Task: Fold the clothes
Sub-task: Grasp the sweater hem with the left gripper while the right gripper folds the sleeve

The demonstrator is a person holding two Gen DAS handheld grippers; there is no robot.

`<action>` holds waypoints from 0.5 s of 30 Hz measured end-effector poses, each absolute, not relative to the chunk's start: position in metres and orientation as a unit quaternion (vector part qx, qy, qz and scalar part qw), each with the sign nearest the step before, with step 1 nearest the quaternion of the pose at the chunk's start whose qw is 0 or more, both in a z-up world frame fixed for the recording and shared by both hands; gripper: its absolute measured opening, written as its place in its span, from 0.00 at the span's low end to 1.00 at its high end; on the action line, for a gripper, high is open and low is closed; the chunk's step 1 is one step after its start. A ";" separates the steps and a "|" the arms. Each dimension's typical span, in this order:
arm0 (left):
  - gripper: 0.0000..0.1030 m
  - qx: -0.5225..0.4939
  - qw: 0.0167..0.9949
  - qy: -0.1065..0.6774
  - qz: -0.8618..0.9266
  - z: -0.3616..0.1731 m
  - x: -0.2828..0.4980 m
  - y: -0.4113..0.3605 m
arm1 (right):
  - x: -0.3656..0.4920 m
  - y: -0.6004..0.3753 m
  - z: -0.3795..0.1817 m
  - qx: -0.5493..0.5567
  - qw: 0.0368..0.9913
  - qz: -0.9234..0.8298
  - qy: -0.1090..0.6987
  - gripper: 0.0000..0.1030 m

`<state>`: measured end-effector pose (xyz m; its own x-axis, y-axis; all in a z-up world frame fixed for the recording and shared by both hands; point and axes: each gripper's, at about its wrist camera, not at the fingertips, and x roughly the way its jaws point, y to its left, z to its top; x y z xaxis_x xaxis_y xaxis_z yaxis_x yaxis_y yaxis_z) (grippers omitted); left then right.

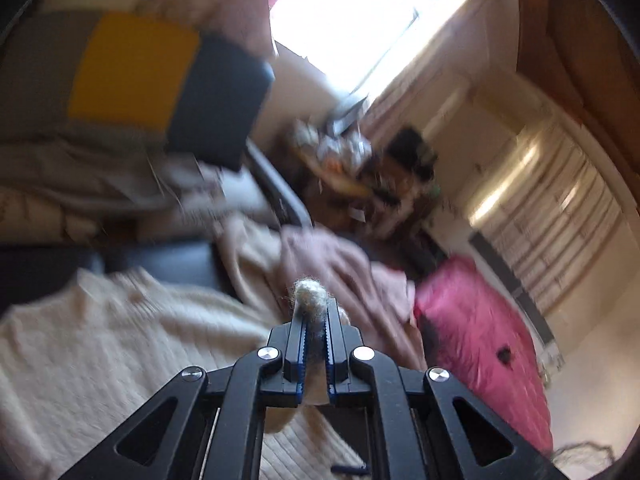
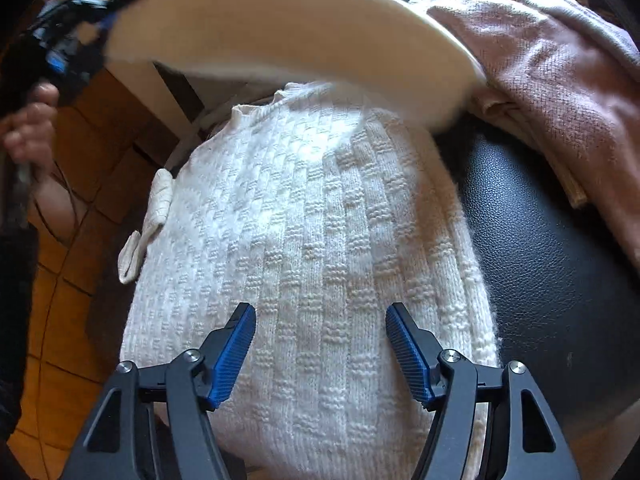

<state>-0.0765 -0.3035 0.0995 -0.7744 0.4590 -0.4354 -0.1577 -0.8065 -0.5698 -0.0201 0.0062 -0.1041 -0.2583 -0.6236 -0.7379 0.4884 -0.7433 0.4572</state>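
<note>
Cream wool, chunky and cable-textured, makes up the sweater [image 2: 320, 240] that lies spread on a black leather seat [image 2: 540, 260], its collar at the far end and its hem near the right hand-held gripper [image 2: 320, 344]; a sleeve [image 2: 280, 32] of it is up in the air, arching across the far part of the right wrist view toward the left, blurred as it swings. The left hand-held gripper [image 1: 314, 312] is clamped tight on that sleeve's cuff, with a tuft of wool squeezed out past its tips; a person's hand [image 2: 28, 128] holds it at the far left. The right hand-held gripper hangs over the sweater's body with its jaws spread and nothing between them; whether the blue pads [image 2: 236, 356] touch the knit I cannot tell.

Judging by how the sleeve bows, the garment is soft, limp and fairly light; it should drape rather than hold a crease, so any fold needs laying down flat, not dropping. The knit looks fuzzy and grippy, unlikely to slip from ribbed pads, though it may stretch if pulled by a small pinch; a ribbed edge such as the cuff or hem looks the safest hold. The leather under it looks slick, so the whole sweater could slide when tugged; the free gripper might pin the body. A pink knit garment [image 2: 552, 60] lies heaped at the far right, touching the sweater's shoulder area, and could get caught up in the fold.
</note>
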 end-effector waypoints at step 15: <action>0.06 -0.359 -0.026 -0.400 0.843 -0.044 0.016 -0.492 | -0.044 -0.016 -0.099 0.502 0.356 -0.786 -0.058 0.70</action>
